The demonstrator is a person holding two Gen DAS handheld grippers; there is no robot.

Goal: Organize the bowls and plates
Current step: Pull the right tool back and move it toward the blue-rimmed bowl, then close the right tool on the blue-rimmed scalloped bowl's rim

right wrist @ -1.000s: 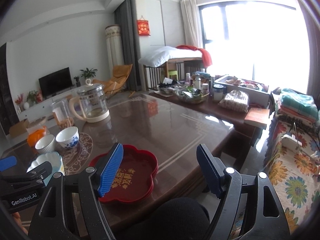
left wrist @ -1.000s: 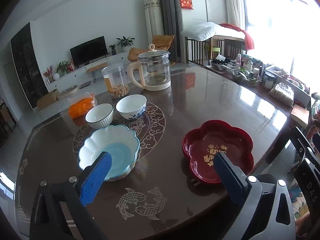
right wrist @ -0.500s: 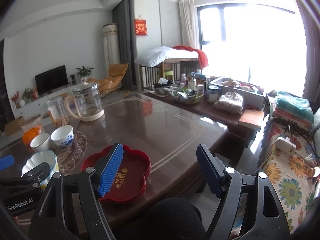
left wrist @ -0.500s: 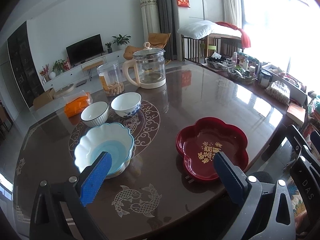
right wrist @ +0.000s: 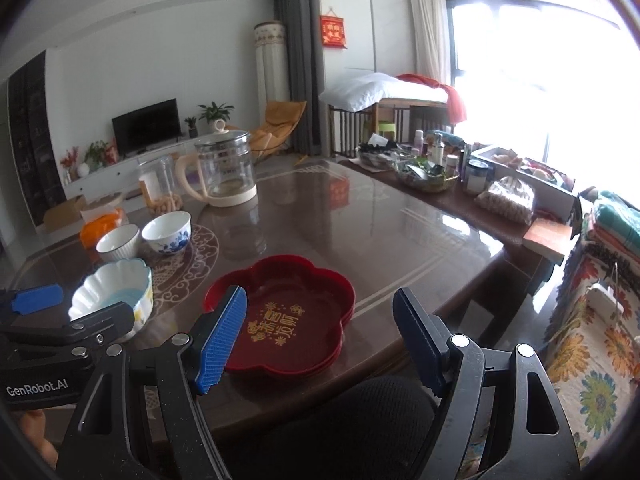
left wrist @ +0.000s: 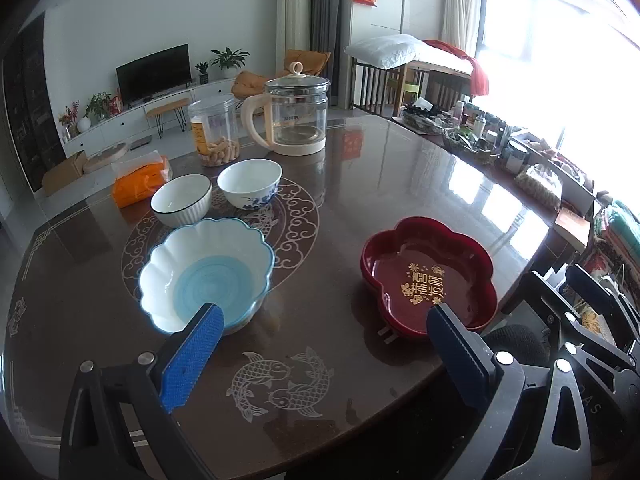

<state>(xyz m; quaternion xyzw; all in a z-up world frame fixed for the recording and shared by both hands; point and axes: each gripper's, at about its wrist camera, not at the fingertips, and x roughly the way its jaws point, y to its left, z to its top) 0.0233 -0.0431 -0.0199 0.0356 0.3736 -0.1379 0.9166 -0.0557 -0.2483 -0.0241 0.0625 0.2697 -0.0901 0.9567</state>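
A scalloped white bowl with a blue inside (left wrist: 208, 276) (right wrist: 114, 292) sits at the near left of the dark table. Behind it stand a ribbed white bowl (left wrist: 181, 200) (right wrist: 118, 243) and a blue-flowered white bowl (left wrist: 250, 183) (right wrist: 167, 234). Stacked red flower-shaped plates (left wrist: 428, 276) (right wrist: 288, 312) lie at the near right. My left gripper (left wrist: 320, 340) is open and empty above the table's near edge, between the scalloped bowl and the red plates. My right gripper (right wrist: 320, 336) is open and empty, over the near side of the red plates.
A glass kettle (left wrist: 296, 116) (right wrist: 222, 170), a clear snack jar (left wrist: 214, 132) and an orange packet (left wrist: 140, 182) stand at the table's far side. A side table with clutter (right wrist: 440, 168) runs along the right. A patterned rug (right wrist: 592, 360) lies beyond the table's right edge.
Both grippers have drawn back slightly toward the near edge of the table, so the bowls and plates look a bit farther off. Both stay open. The dishes have not moved.
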